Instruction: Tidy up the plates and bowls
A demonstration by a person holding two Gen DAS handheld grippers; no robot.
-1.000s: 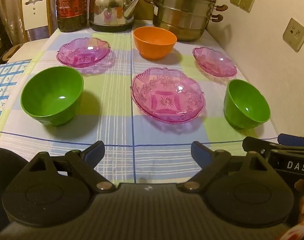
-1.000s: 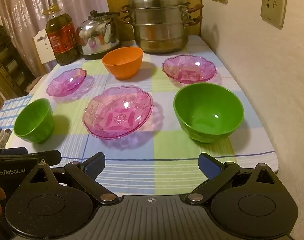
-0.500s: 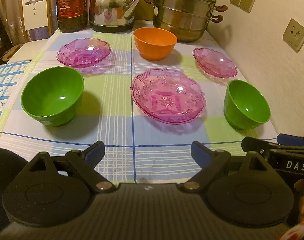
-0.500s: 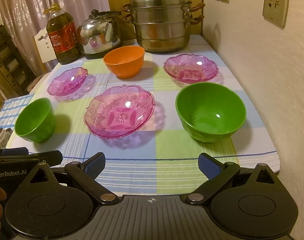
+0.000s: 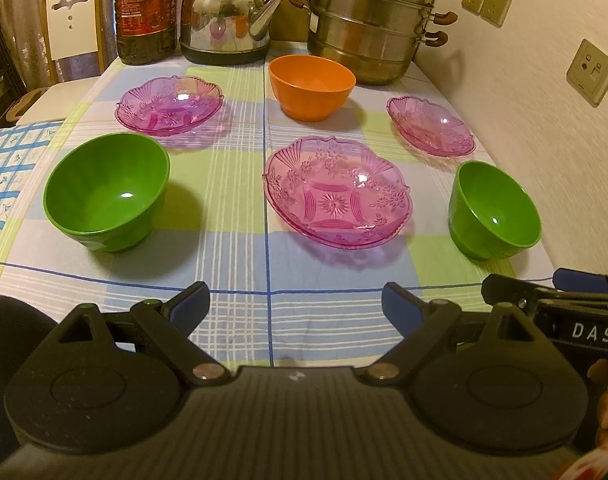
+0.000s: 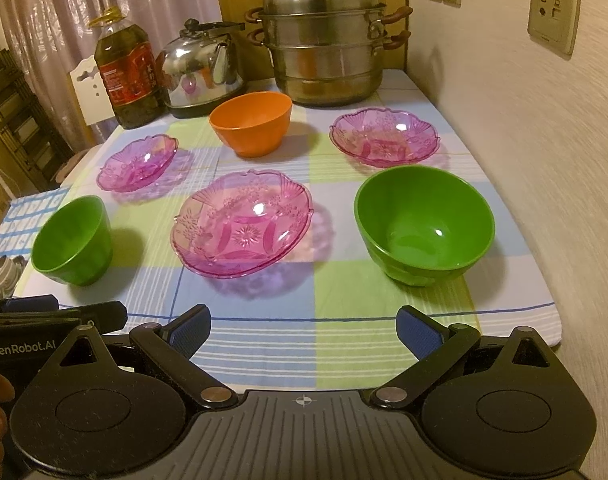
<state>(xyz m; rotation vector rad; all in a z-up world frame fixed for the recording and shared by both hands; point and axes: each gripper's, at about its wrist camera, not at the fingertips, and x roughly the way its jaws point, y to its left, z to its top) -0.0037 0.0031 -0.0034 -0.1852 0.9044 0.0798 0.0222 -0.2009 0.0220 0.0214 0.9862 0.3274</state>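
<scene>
Left gripper [image 5: 296,306]: jaws wide apart, holding nothing, over the near edge of the tablecloth [image 5: 232,320].
Left green bowl [image 5: 106,192]: upright, near left of the cloth, well apart from the other dishes.
Left pink plate [image 5: 170,105]: behind that bowl, toward the far left.
Oil bottle [image 5: 146,8]: far left corner, just beside the kettle [image 5: 228,12].
Orange bowl [image 5: 312,86]: far middle, upright, in front of the kettle and the steamer pot [image 5: 368,20].
Large pink plate [image 5: 338,197]: middle of the cloth, between the 2 green bowls.
Right pink plate [image 6: 385,136]: far right, behind the right green bowl.
Right green bowl [image 6: 424,224]: near right, upright, close to the wall [image 6: 544,160].
Right gripper [image 6: 303,330]: jaws wide apart, holding nothing, at the near edge facing the large pink plate and right green bowl.
Count: 3 bowls and 3 plates, all separate, none stacked.
</scene>
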